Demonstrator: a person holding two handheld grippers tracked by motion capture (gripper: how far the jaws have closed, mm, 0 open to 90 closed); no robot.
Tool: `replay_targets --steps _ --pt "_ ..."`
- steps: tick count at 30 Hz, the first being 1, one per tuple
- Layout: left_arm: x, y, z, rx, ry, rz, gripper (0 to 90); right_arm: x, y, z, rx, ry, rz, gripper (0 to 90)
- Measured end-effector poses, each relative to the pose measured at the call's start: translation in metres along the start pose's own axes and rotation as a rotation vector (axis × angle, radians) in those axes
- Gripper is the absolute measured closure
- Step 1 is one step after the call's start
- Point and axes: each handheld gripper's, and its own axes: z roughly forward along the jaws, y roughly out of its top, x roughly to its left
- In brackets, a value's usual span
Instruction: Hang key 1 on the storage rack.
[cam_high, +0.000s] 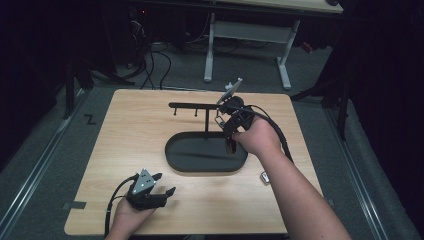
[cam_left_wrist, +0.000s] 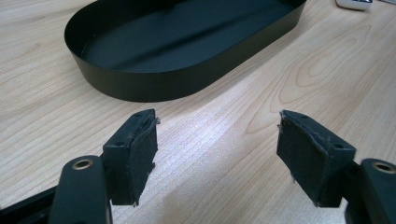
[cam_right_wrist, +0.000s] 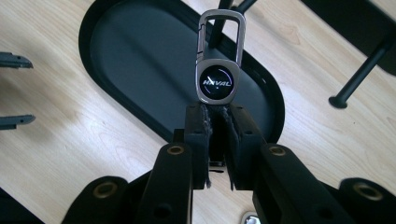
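Observation:
A metal key ring (cam_right_wrist: 217, 81) with a carabiner clip and a round dark badge stands up from my right gripper (cam_right_wrist: 217, 112), which is shut on its lower end. This gripper (cam_high: 223, 120) hovers over the right part of the black oval tray (cam_high: 172, 160), just below the right end of the rack's crossbar (cam_high: 195, 105), and the key ring (cam_high: 219, 119) hangs near that bar. My left gripper (cam_high: 166, 183) rests on the table near the front edge, left of the tray. Its pads (cam_left_wrist: 140, 144) stand wide apart over bare wood.
The tray (cam_left_wrist: 140, 84) holds a thin upright post (cam_high: 206, 122) carrying the crossbar, which has small hooks. A small silver object (cam_high: 264, 177) lies on the table right of the tray. Beyond the wooden table are a grey floor, cables and a white desk frame.

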Motion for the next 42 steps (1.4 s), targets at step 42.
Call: replay_targets --steps 42 --pt "-0.003 -0.001 0.003 0.02 -0.016 0.014 29.4 -0.009 0.016 0.032 0.009 -0.034 0.034 80.6"
